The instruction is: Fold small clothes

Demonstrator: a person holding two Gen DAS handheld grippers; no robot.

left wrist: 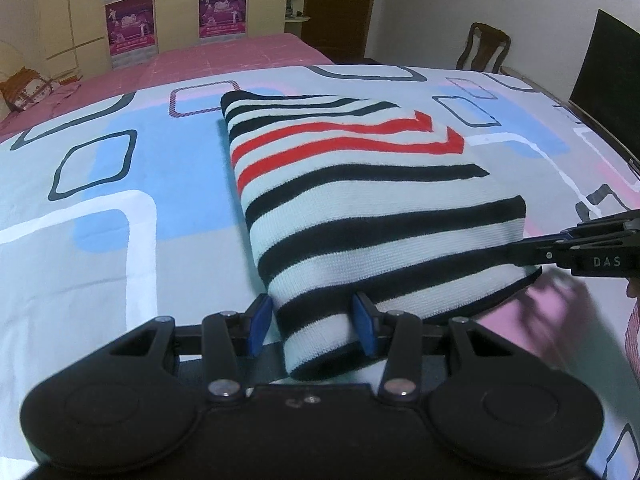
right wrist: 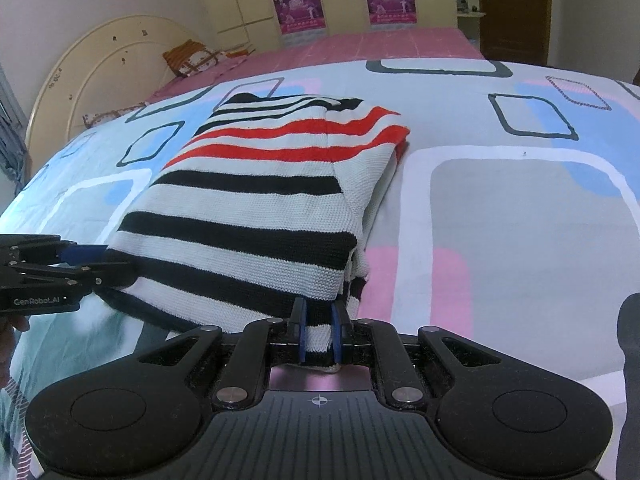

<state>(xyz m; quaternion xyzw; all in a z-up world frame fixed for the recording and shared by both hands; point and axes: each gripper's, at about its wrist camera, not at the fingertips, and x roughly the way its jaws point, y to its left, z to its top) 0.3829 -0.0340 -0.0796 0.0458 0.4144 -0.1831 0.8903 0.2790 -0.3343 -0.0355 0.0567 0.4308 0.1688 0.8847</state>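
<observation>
A folded knit sweater point(left wrist: 360, 184) with black, white and red stripes lies on the patterned sheet point(left wrist: 120, 240). My left gripper point(left wrist: 312, 304) has the sweater's near left corner between its blue pads, which touch the thick fold on both sides. In the right wrist view the same sweater point(right wrist: 260, 200) spreads away from me. My right gripper point(right wrist: 318, 320) is shut on its near right hem. The left gripper point(right wrist: 120, 268) shows at the left edge there, at the sweater's corner. The right gripper point(left wrist: 516, 252) enters the left wrist view from the right, at the sweater's edge.
The sheet point(right wrist: 520, 240) with blue, pink and grey squares covers the surface all round the sweater. Behind it lies a pink bed point(right wrist: 380, 44) with a pillow point(right wrist: 192, 60) and a round headboard point(right wrist: 100, 64). A wooden chair point(left wrist: 484, 48) and a dark panel point(left wrist: 600, 68) stand at the far right.
</observation>
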